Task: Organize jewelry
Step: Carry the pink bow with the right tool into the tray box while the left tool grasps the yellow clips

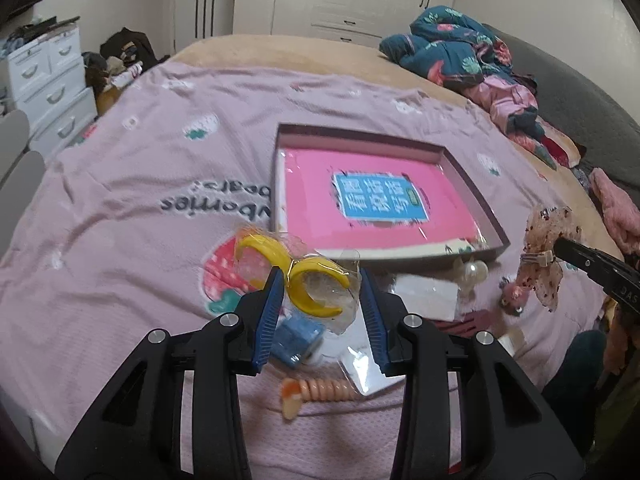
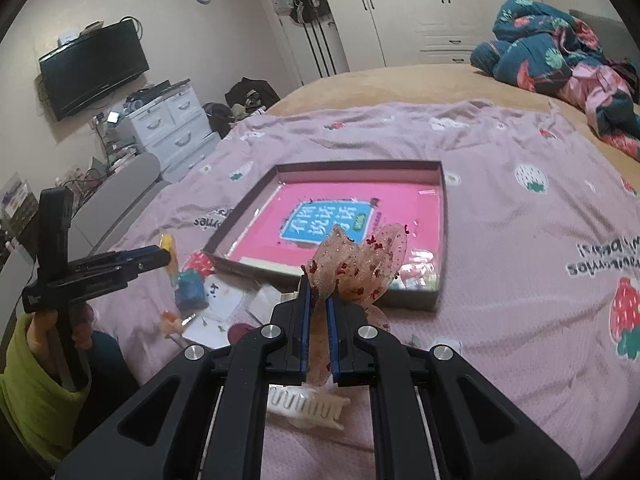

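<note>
- My left gripper (image 1: 320, 284) is closed on a clear plastic packet holding two yellow crescent pieces (image 1: 298, 276), lifted off the pink bedspread (image 1: 120, 184); both blue pads press the packet's sides.
- My right gripper (image 2: 318, 300) is clamped nearly shut on a sheer pink bow hair clip (image 2: 360, 264) speckled with red glitter, and the bow fans out above my fingertips.
- Only the left wrist view shows the bow's metal clip bar, side-on at the tip of my right gripper, at the frame's right edge.
- Only the right wrist view shows my left gripper from the side, with a hand (image 2: 60, 328) in a green sleeve on its handle, and the yellow packet edge-on at its tip.
- The shallow open box (image 1: 472, 184) lies on the bedspread beyond both grippers; a pink book with a blue label (image 1: 380, 200) fills most of it.
- The right view shows small wrapped items in the box's near right corner, behind the bow; the left view hardly shows them.
- Below my left jaws the left view shows a blue block-like item (image 1: 296, 340), clear sleeves with cards, a peach spiral hair tie (image 1: 320, 392) and a pearl-like clip (image 1: 472, 272) just beside the box.
- Under my right gripper the right view shows a white claw clip (image 2: 308, 404) on the bedspread, hidden from the left view.
- A wall television and clock appear only in the right view.
</note>
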Motion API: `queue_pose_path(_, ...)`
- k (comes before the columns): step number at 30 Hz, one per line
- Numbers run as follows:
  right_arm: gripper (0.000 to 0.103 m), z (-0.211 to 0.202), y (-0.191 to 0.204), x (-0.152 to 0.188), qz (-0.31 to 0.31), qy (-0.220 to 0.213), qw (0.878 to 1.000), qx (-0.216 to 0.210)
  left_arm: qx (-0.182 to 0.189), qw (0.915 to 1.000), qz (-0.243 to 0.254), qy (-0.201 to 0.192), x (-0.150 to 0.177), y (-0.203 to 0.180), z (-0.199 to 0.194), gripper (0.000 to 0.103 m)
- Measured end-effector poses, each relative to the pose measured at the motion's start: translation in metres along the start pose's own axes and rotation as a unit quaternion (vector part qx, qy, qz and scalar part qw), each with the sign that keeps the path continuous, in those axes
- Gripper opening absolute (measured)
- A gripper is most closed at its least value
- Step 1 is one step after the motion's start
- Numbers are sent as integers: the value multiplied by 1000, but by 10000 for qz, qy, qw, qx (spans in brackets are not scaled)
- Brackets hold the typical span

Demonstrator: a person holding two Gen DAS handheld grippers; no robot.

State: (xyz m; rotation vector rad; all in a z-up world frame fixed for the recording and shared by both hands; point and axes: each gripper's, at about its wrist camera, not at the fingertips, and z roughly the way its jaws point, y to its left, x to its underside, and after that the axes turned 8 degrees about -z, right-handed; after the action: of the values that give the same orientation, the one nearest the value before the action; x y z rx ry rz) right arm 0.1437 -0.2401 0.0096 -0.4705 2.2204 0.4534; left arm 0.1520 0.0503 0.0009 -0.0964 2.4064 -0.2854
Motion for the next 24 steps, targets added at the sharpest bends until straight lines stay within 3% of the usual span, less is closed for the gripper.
queue_pose_path(12,7,10,-5,-55,-217,-286,9992,164,-1,9998,-10,-216,-50,-5,10,30)
queue_pose_path(17,7,17,-22,-77,-176,-335,9984,409,105,9999,16,-90,-64,-21,36,30)
queue_pose_path(24,7,46,-48,-91,-115,14,9972,734,19,9994,144,303,-64,-39,87,30)
